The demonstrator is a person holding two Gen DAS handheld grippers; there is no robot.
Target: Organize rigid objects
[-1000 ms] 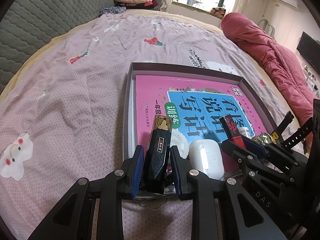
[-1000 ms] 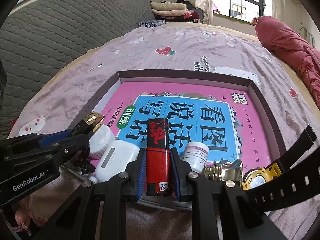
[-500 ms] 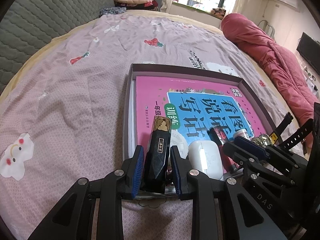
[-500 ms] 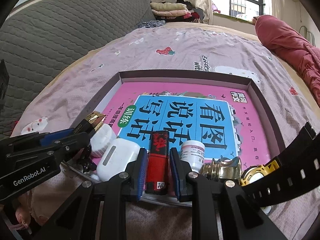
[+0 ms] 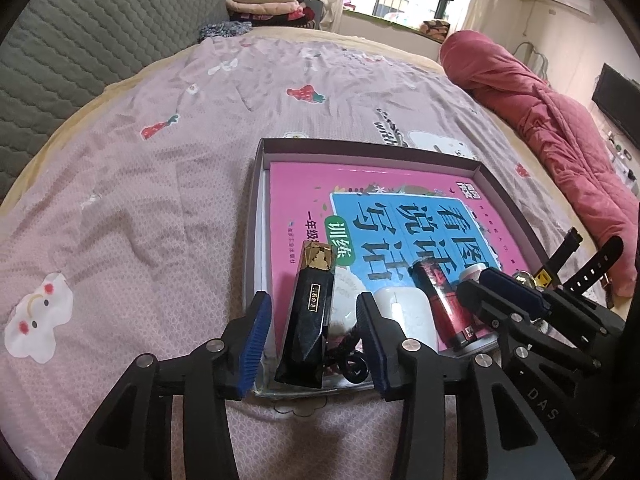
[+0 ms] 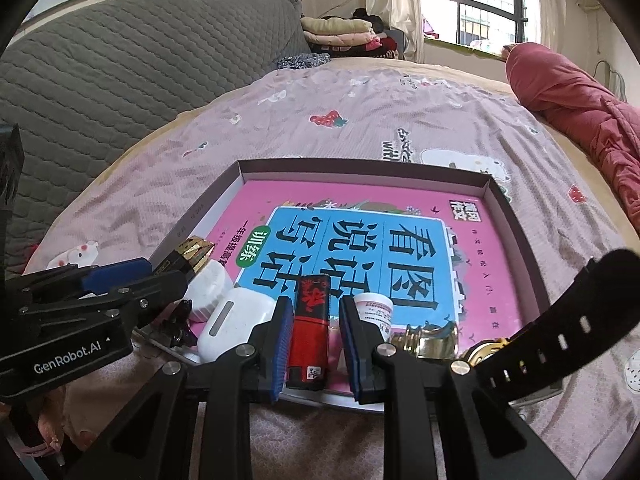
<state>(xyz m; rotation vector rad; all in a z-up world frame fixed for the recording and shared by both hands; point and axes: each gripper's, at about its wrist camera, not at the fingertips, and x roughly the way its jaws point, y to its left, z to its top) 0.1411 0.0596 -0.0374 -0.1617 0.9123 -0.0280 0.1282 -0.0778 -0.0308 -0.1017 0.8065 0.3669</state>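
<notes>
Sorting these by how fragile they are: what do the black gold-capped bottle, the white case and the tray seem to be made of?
Black bottle: faceted, glossy, glass or hard plastic, I cannot tell which; its gold cap looks like crinkled foil or metallic coating. White case: smooth, slightly glossy moulded plastic with rounded corners. Tray: thin, matte, folded walls with sharp corners, likely cardboard.

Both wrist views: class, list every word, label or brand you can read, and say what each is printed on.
"看图说话写话": blue panel of the pink book, lying upside down to the camera in the tray.
"训练": green oval on that book.
"GenRobot.AI": body of the left tool.
"DAS": body of the right tool.
Labels on the black bottle, red cylinder and white jar: too small to read.
</notes>
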